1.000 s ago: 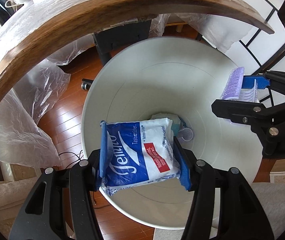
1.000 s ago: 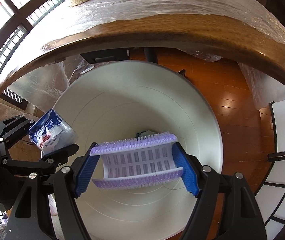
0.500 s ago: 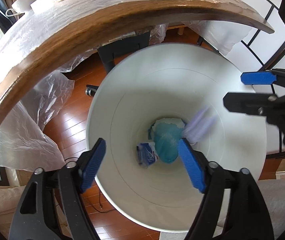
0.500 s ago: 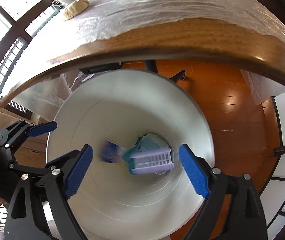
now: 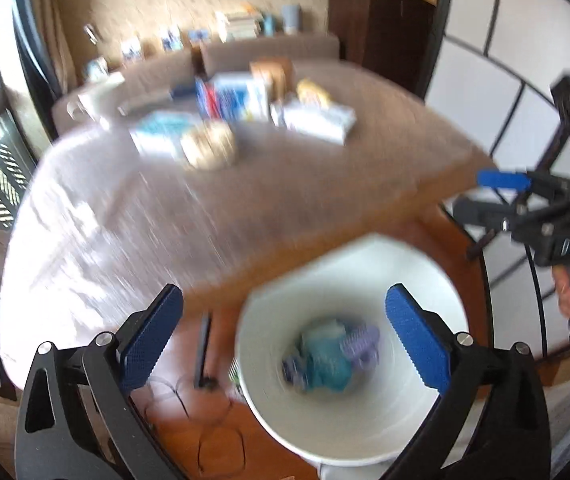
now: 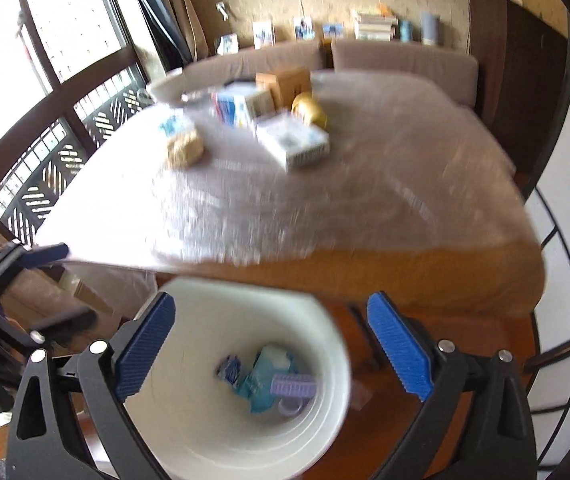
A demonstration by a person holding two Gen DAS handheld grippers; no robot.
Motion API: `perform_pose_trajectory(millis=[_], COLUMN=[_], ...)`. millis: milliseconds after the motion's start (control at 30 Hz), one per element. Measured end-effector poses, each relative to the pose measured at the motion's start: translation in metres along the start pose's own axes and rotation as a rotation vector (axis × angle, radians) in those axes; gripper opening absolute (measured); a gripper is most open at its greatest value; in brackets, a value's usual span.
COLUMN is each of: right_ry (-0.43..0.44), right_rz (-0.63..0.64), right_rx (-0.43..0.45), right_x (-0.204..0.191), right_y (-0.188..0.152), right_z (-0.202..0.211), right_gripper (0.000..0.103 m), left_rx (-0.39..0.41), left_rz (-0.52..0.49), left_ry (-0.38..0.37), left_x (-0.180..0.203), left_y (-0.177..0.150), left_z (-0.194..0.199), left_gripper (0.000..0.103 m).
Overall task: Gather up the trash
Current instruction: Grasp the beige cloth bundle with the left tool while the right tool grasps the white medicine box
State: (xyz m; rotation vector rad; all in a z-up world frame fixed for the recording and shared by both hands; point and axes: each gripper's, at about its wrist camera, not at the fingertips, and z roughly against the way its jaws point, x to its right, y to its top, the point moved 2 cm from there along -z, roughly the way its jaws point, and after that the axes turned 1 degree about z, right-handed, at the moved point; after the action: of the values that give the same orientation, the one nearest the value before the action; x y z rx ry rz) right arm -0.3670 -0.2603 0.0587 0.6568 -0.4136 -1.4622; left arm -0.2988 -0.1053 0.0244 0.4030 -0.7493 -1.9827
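A white trash bin (image 5: 413, 280) stands on the wood floor by the table; it also shows in the right wrist view (image 6: 325, 364). At its bottom lie a blue tissue pack (image 6: 230, 369), a teal wrapper (image 6: 263, 378) and a purple ridged piece (image 6: 293, 385); the same heap shows blurred in the left wrist view (image 5: 331, 356). My left gripper (image 5: 285, 340) is open and empty above the bin. My right gripper (image 6: 271, 350) is open and empty above the bin. The right gripper also shows at the right of the left wrist view (image 5: 503, 190).
A plastic-covered wooden table (image 6: 325, 216) carries a crumpled brown paper ball (image 6: 184, 149), white boxes (image 6: 293, 143), a blue-and-white carton (image 6: 241, 106) and a yellow item (image 6: 309, 110). A sofa (image 6: 401, 60) stands behind. Cables (image 5: 205, 412) lie on the floor.
Both grippers opened and dropped the tissue pack and purple piece into the bin. Both have since lifted and tilted up, so the tabletop has come into view.
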Motion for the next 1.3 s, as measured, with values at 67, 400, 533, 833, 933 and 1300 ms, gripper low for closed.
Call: perform_pose_trajectory(millis=[67,400,533,833,933,1300], right_ry=[-0.006,-0.02,-0.005,0.024,0.034,0.069], right_rz=[0.029,0.136,0.163,0.178,0.18,0.163], right_rx=[0.032,0.017,-0.018,-0.072,-0.081,-0.112], right_x=[0.001,0.008,0.009,0.011,0.013,0.011], right_y=[0.015,0.079,0.089,0.101,0.106,0.109], right_z=[0.001,-0.057,-0.084,-0.126,-0.135,-0.153], right_gripper=[0.097,0.097,0.097,0.087,0.086,0.078], left_rx=[0.04,-0.023,-0.048,-0.082,-0.083,-0.095], left_rz=[0.025,0.175,0.205,0.195,0.189,0.189], left_ry=[0.029,0.038,0.062,0.104,0.103,0.103], left_x=[-0.01,-0.049,-0.055,-0.058,-0.057,-0.057], left_y=[0.023,0.075,0.086,0.097,0.099,0.104], left_z=[0.001,-0.066,-0.092,-0.125,-0.13,-0.139], left_gripper=[0.102,0.102,0.102,0.086,0.083,0.06])
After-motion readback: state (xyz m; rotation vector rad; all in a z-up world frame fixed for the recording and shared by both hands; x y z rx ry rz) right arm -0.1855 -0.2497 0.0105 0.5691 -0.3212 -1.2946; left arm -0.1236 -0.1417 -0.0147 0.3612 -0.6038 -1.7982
